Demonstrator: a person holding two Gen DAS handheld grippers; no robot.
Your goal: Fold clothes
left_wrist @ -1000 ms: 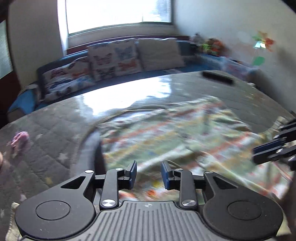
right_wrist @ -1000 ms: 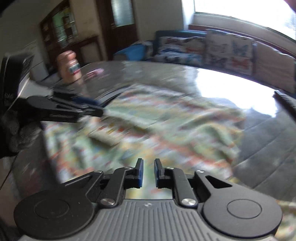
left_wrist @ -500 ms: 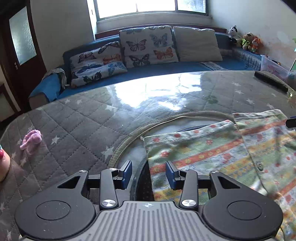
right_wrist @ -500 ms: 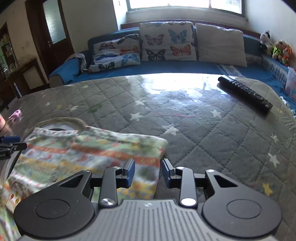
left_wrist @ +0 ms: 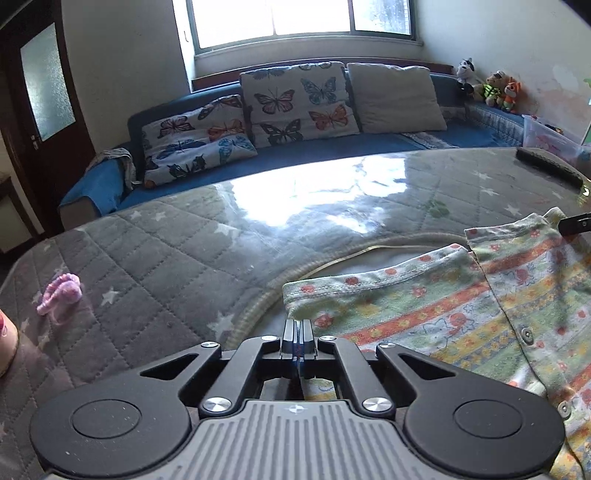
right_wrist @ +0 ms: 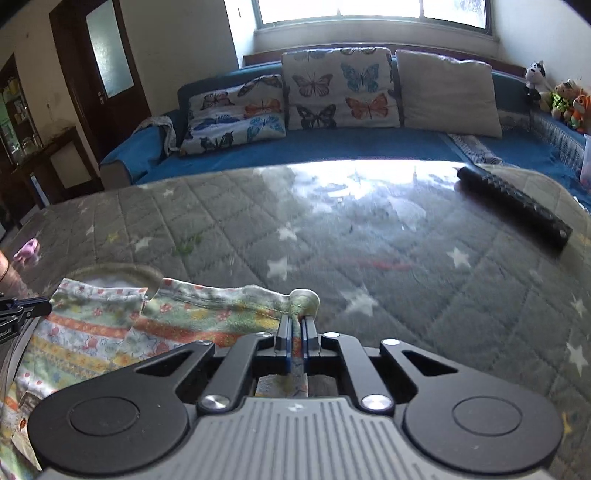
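Baby garment (left_wrist: 436, 314), striped and flowered, lies flat on the quilted desk (left_wrist: 177, 254), my left tongs (left_wrist: 297, 332) and right tongs (right_wrist: 295, 325) each clamped on a far corner, so I should lift both evenly, keeping the edge taut.

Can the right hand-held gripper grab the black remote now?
Probably not yet. The right hand-held gripper is shut on the patterned shirt, and the remote lies far across the quilted table.

Premises: a home living room. A blue sofa (right_wrist: 332, 147) with butterfly-print cushions (right_wrist: 338, 94) stands under a window (left_wrist: 303, 18), soft toys (right_wrist: 561, 99) at its end. A remote control (right_wrist: 513, 203) lies on the quilt-covered desk (right_wrist: 369, 251); a wooden door (right_wrist: 107, 62) stands left.
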